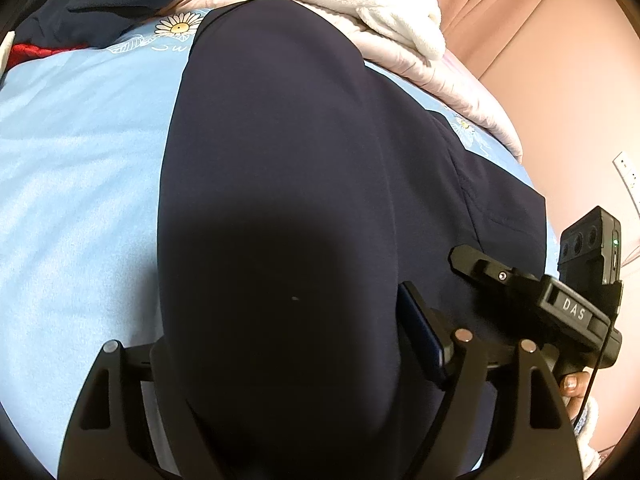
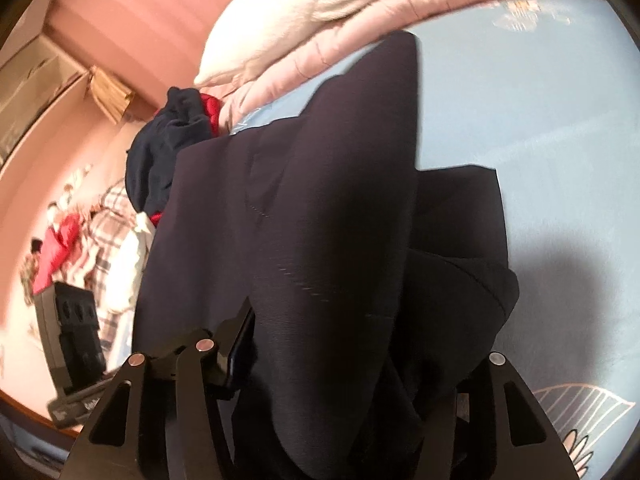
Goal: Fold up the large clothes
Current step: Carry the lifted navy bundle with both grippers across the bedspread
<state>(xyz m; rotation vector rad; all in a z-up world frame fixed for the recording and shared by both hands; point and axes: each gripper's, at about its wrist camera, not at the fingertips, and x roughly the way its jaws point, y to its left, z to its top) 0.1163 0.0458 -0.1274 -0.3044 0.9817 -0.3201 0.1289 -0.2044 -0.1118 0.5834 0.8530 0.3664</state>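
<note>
On the left of the bed, the light blue daisy-print sheet (image 1: 80, 152) lies bare, and the dark navy garment (image 1: 280, 160) (trousers by the look of it, though the fold hides much) stretches across the middle of it as a long, smooth panel. The left gripper (image 1: 276, 356) stands wide, with the navy cloth bulging up between its fingers; whether the pads press on it I cannot tell. Just to its right, the right gripper (image 1: 520, 280) hovers over the garment's near edge, above a seam.

From the right wrist view, the garment (image 2: 320, 200) looks already doubled: one layer lies folded over another, with a bunched end near the tool. The right gripper (image 2: 360, 360) stands about half spread, with cloth draped between its fingers; a firm grip is not visible.

I judge that a first lengthwise fold is laid, while the crosswise folds and tidying of the bunched end remain. A heap of other clothes (image 2: 168, 148) waits at the bed's far edge.
</note>
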